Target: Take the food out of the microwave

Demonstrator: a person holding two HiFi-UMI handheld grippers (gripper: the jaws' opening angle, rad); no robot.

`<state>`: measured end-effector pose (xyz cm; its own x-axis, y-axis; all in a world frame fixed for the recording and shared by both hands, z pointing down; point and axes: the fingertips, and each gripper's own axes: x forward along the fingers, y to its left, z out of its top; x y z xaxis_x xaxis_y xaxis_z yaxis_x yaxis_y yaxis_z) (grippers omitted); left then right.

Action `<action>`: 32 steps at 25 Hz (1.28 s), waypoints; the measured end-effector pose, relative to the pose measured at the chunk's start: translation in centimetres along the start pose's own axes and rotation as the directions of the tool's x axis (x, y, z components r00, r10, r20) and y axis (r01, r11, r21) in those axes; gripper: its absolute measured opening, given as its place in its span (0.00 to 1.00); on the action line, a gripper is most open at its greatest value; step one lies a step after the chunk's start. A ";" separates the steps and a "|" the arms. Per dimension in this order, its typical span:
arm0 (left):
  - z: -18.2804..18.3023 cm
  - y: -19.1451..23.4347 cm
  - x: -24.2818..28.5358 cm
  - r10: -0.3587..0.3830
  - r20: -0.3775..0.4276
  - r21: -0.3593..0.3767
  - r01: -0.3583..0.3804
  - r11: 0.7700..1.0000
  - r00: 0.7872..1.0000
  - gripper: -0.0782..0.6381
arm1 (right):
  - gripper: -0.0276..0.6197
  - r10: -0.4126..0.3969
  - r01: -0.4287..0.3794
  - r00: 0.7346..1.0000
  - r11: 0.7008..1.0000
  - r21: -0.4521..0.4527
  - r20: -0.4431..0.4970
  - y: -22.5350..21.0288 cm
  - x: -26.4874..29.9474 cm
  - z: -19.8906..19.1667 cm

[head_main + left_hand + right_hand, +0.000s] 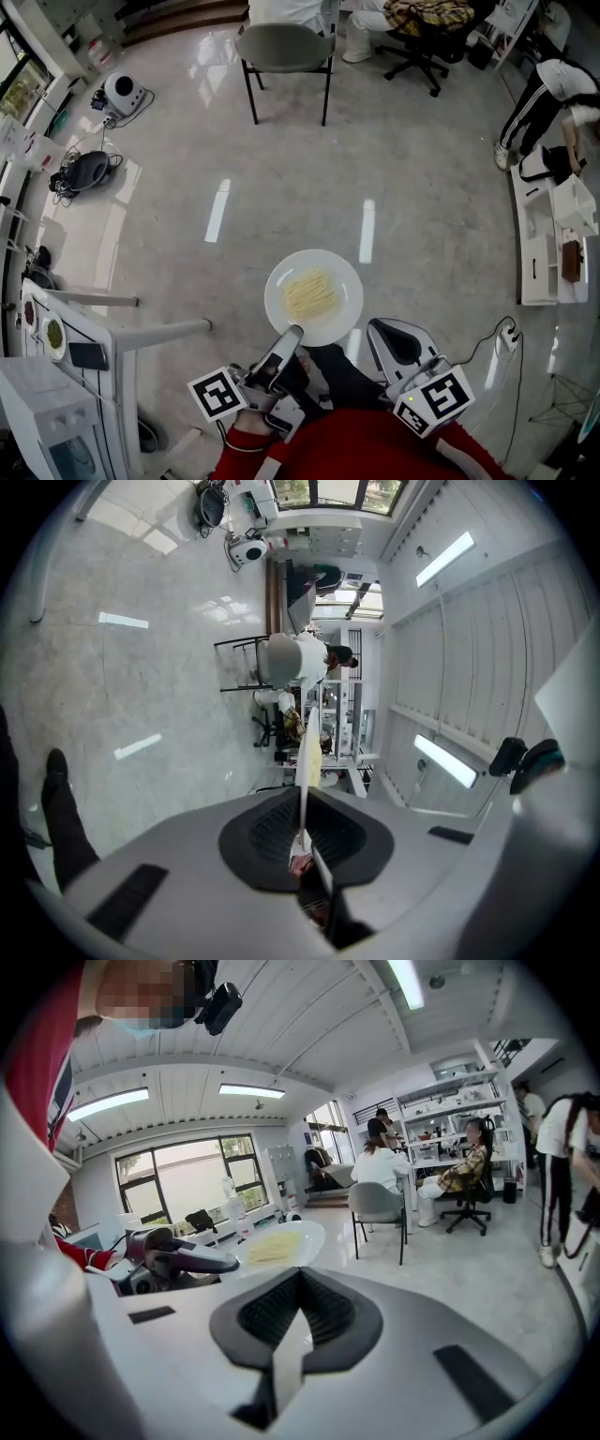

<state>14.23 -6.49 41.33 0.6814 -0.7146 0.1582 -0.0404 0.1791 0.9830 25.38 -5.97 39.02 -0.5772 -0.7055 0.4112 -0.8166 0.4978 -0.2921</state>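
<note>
My left gripper (290, 335) is clamped on the near rim of the round white plate (343, 281) of pale yellow noodles (309, 293), held over the grey floor (422, 187). My right gripper (397, 343) is closed on nothing. With only a one-edge pinch, the plate could tip and the noodles slide off.

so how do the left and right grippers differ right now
The left gripper is shut on the rim of the white plate of noodles; the right gripper is shut on nothing. The left gripper meets the plate's near edge; the right gripper sits beside it, apart. Both carry a marker cube.
</note>
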 end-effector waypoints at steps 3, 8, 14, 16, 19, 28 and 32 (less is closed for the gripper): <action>0.0 0.0 0.4 0.004 -0.019 0.005 -0.004 1.000 1.000 0.14 | 0.06 -0.030 0.030 0.999 1.000 0.007 0.021 -0.7 -0.2 0.3; 0.0 -0.4 1.4 0.003 -0.050 0.013 -0.003 1.000 0.999 0.14 | 0.06 -0.071 0.070 0.996 0.998 0.006 0.052 -1.9 -0.7 0.9; -0.1 -1.2 2.3 -0.016 -0.071 0.025 0.018 1.000 0.997 0.14 | 0.06 -0.093 0.095 0.993 0.995 -0.026 0.078 -2.7 -0.9 1.5; -0.2 -1.4 2.4 -0.021 -0.073 0.023 0.023 0.999 0.997 0.14 | 0.06 -0.093 0.096 0.992 0.995 -0.035 0.081 -2.8 -0.8 1.6; -0.4 -1.8 2.7 -0.027 -0.074 0.023 0.029 0.999 0.997 0.14 | 0.06 -0.085 0.090 0.993 0.994 -0.058 0.081 -2.8 -0.7 1.8; -0.2 -1.8 2.5 -0.031 -0.041 0.005 0.031 1.000 0.999 0.14 | 0.06 -0.049 0.059 0.994 0.993 -0.103 0.099 -2.3 -0.3 2.7; 0.1 -1.7 2.3 -0.033 -0.026 0.001 0.033 0.999 0.999 0.14 | 0.06 -0.040 0.050 0.994 0.993 -0.107 0.098 -2.3 0.0 2.7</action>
<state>15.77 -8.54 39.99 0.7012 -0.7022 0.1237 -0.0188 0.1552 0.9877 27.27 -8.46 37.32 -0.5416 -0.7707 0.3358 -0.8399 0.5132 -0.1767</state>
